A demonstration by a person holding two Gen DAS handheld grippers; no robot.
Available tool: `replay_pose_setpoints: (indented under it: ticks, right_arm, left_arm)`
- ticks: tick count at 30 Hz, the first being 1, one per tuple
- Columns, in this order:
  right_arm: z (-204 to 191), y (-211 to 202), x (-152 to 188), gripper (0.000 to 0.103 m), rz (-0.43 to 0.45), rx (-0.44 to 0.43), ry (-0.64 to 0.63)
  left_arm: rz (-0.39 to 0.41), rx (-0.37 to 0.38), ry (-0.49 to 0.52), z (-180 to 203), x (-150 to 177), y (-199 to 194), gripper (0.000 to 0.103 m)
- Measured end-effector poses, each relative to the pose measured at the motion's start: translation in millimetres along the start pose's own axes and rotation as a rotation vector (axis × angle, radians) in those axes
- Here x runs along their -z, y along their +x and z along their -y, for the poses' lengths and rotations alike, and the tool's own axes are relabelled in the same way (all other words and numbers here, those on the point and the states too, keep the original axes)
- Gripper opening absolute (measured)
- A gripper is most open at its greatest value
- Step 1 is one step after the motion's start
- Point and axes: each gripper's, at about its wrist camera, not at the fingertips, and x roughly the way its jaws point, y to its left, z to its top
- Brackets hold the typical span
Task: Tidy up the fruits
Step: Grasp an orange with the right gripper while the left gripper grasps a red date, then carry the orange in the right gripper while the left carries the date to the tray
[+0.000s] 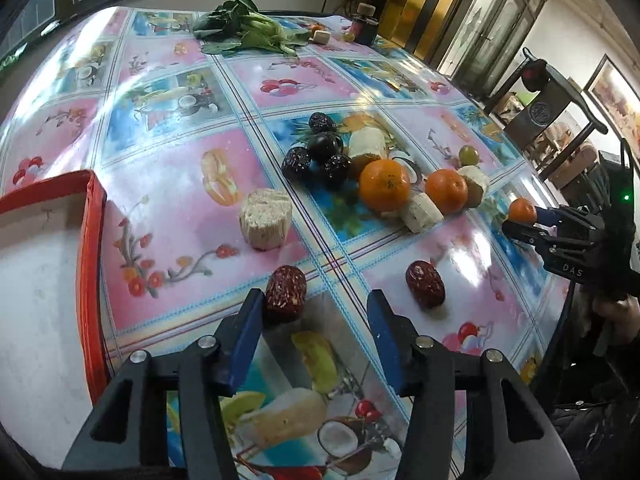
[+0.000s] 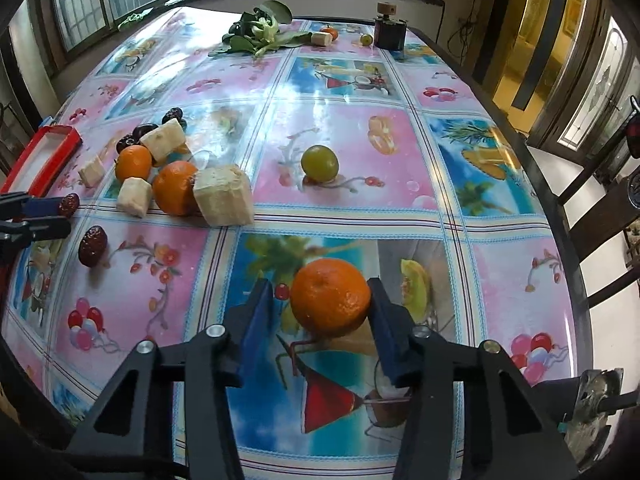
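Observation:
My left gripper (image 1: 316, 304) is open just above the table, and a wrinkled red date (image 1: 286, 294) lies against the tip of its left finger. A second red date (image 1: 425, 284) rests outside its right finger. My right gripper (image 2: 320, 292) is open around an orange (image 2: 330, 296) on the tablecloth; the orange touches the right finger, with a small gap on the left. Further off is a pile of two oranges (image 1: 384, 185), dark dates (image 1: 316, 156) and pale sugarcane chunks (image 1: 266, 218). A green fruit (image 2: 319, 163) sits alone.
A red box (image 1: 92, 240) with a white inside stands at the left table edge. Leafy greens (image 2: 260, 32), a dark jar (image 2: 390, 30) and small fruits lie at the far end. Dark wooden chairs (image 2: 592, 216) stand along the right edge.

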Motion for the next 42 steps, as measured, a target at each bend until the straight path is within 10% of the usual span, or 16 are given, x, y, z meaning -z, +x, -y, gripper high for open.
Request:
replay_pose_setpoints:
  ticks: [6,11,42]
  right_arm:
    - [0,0,1,0.046,0.019,0.001,0.006]
    - [3,-1,2,0.038,0.028,-0.006,0.016]
    - [4,-19,2,0.037,0.057,-0.060,0.057]
  left_arm:
    - [-0.001,-0.025,-0.004,-3,-6,4,0.048]
    - [-0.005,-0.037,-0.025,-15,-6,2,0.019]
    - [0.065,-0.067,-0.048,29,-6,-33,0.019]
